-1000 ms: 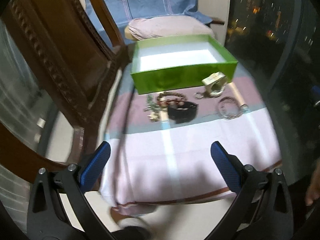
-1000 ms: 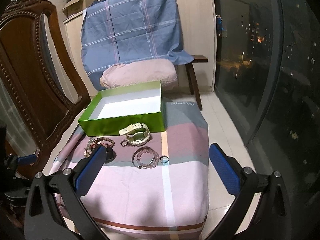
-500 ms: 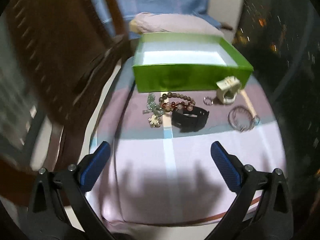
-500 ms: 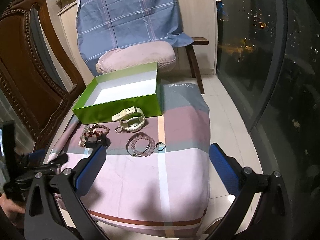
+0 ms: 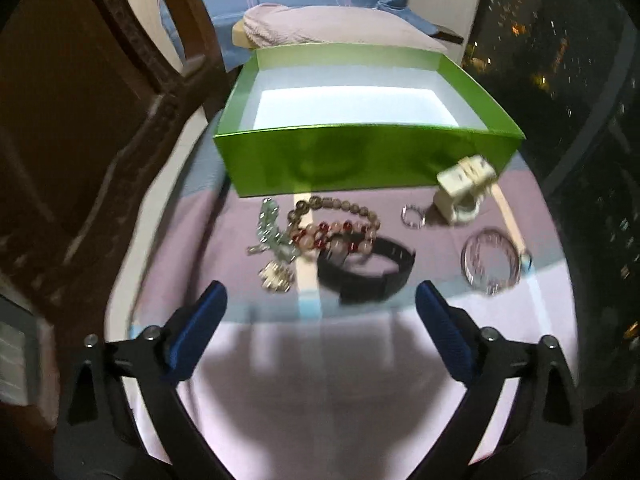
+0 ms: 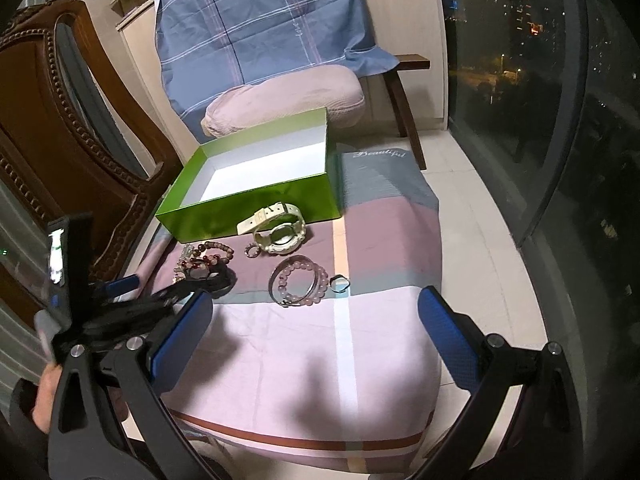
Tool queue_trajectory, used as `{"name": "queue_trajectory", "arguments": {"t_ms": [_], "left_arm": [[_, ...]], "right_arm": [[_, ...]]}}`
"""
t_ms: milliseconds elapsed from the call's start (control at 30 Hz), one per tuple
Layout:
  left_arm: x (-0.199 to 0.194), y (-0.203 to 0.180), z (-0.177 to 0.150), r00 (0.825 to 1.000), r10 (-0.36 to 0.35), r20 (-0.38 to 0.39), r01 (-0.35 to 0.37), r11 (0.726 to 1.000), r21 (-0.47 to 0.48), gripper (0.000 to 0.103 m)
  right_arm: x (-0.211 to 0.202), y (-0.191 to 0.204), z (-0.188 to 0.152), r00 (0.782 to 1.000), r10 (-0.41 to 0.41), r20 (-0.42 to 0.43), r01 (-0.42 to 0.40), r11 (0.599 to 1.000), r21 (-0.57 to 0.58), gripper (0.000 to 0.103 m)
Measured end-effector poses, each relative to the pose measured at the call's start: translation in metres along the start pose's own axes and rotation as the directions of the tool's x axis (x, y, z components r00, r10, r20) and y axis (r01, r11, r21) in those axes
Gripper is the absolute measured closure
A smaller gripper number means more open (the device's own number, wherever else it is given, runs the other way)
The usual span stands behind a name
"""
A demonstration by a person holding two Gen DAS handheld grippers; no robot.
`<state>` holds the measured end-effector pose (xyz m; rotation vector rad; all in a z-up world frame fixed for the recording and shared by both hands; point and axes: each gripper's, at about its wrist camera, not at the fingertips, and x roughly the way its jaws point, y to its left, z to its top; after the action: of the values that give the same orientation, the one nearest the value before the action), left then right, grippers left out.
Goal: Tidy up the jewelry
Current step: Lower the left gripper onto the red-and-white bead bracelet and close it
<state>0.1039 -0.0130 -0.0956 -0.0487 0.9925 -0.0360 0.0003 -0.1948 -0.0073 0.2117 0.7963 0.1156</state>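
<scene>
In the left wrist view the box (image 5: 360,160) sits at upper centre on the cloth (image 5: 320,380). Below it, left to right, lie the pendant chain (image 5: 274,248), beaded bracelets (image 5: 336,228), a strap watch (image 5: 368,272), small ring (image 5: 413,215), chunky watch (image 5: 464,192) and bangles (image 5: 492,266).

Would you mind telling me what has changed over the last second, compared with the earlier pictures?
The left gripper has moved in and down toward the jewelry, now close to the black band and bead bracelets; its jaws are closing slightly, with nothing between them. The right gripper barely shifted and is open. Nothing was grasped or released. The green box, empty, and all the jewelry lie where they were.
</scene>
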Motion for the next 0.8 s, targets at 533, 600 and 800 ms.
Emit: {"name": "queue_trajectory", "arguments": {"t_ms": [533,600,800], "left_arm": [[0.048,0.05,0.025,0.953,-0.303,-0.024,0.261,0.854,-0.449,0.055],[0.048,0.05,0.024,0.953,-0.301,-0.027,0.257,0.852,-0.457,0.059],[0.043,0.046,0.025,0.948,-0.318,-0.013,0.282,0.857,-0.432,0.095]], "right_arm": [[0.011,-0.008,0.001,0.999,0.01,-0.04,-0.009,1.0,0.019,0.003],[0.012,-0.007,0.001,0.999,0.008,-0.046,-0.007,1.0,0.015,0.003],[0.014,-0.008,0.0,0.999,0.001,-0.052,0.0,1.0,0.016,0.003]]}}
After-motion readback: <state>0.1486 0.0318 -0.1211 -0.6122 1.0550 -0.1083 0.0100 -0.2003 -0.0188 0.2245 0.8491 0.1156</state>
